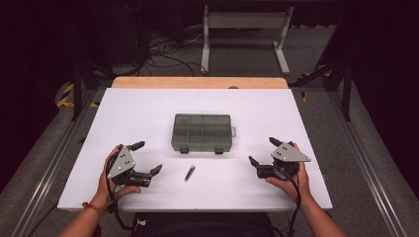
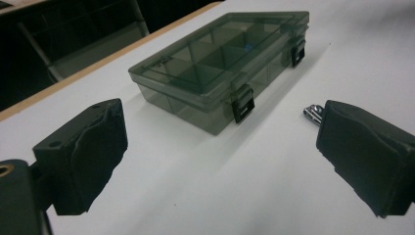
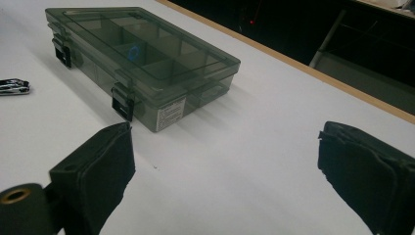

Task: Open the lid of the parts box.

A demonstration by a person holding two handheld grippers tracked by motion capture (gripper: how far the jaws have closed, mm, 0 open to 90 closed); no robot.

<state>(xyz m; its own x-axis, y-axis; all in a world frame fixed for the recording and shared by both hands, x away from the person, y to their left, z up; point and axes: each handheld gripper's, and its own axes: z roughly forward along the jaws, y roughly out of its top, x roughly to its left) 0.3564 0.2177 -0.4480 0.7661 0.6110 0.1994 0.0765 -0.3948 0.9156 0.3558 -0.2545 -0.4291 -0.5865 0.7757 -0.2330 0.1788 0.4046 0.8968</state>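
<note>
High view: we see smoky grey translucent plastic compartment box (image 1: 202,133), lid shut, two dark latches facing us, mid white tabletop (image 1: 148,111). Small shiny metal clip (image 1: 189,173) lies just in front of box, apart from it. Left gripper (image 1: 148,158) front-left of box, jaws wide, empty. Right gripper (image 1: 262,151) front-right of box, likewise agape, holding nothing. Nothing between grippers and box. Behind box: wooden table edge (image 1: 199,82), white metal frame (image 1: 245,34), tangled cables (image 1: 158,49), dark room.

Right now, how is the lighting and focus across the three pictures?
High view: white table bright, surroundings dark. Left gripper view: compartment box sharp, near jaws soft, soft shadow beneath the box. Right gripper view: box sharp, nail clipper glints, background dark.
</note>
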